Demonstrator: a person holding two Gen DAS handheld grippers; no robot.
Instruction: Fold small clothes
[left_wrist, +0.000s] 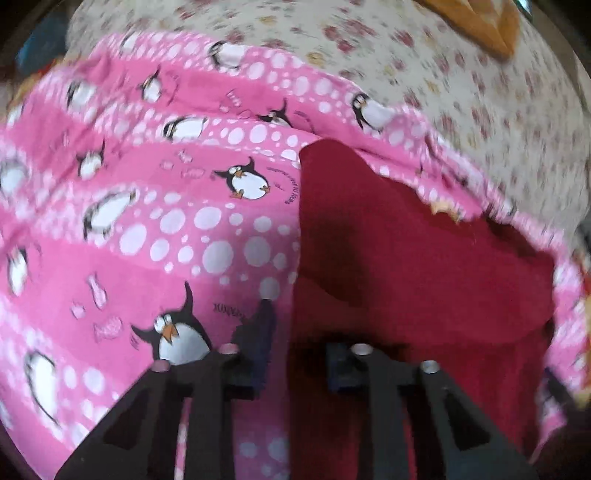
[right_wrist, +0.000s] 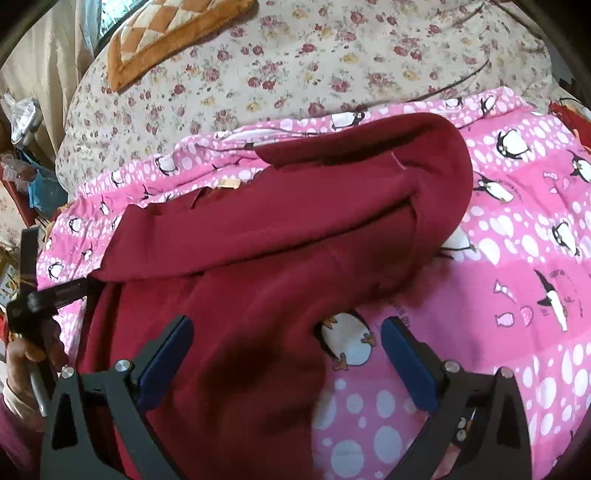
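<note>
The person's hand (right_wrist: 22, 362), in a cream cuff, is gripping the handle of the left hand-held gripper (left_wrist: 299, 339) at the far left of the right wrist view. In the blurred left wrist view, that tool is pointing steeply down. Its two dark blue pads are standing a little apart, with a narrow gap between them. The straight edge of the dark red fleece garment (left_wrist: 406, 258) is running through that gap, and neither pad is visibly pressing on the cloth.

The garment is lying on a pink cotton sheet printed with penguins and white dots (left_wrist: 147, 221). That sheet is covering the near part of a cream bedcover patterned with small red and yellow flowers (left_wrist: 443, 74).

In the right wrist view, the garment is spreading from the lower left towards the middle. One rounded flap is lying doubled over on top of it, and its far end is reaching towards the upper right.

The right hand-held gripper (right_wrist: 286, 354) is hanging over the garment's right edge with its fingers spread wide and gripping nothing. Its left pad is above the red fleece and its right pad is above the pink sheet.

An orange and cream checked cushion (right_wrist: 166, 33) is resting at the far side of the bed.
</note>
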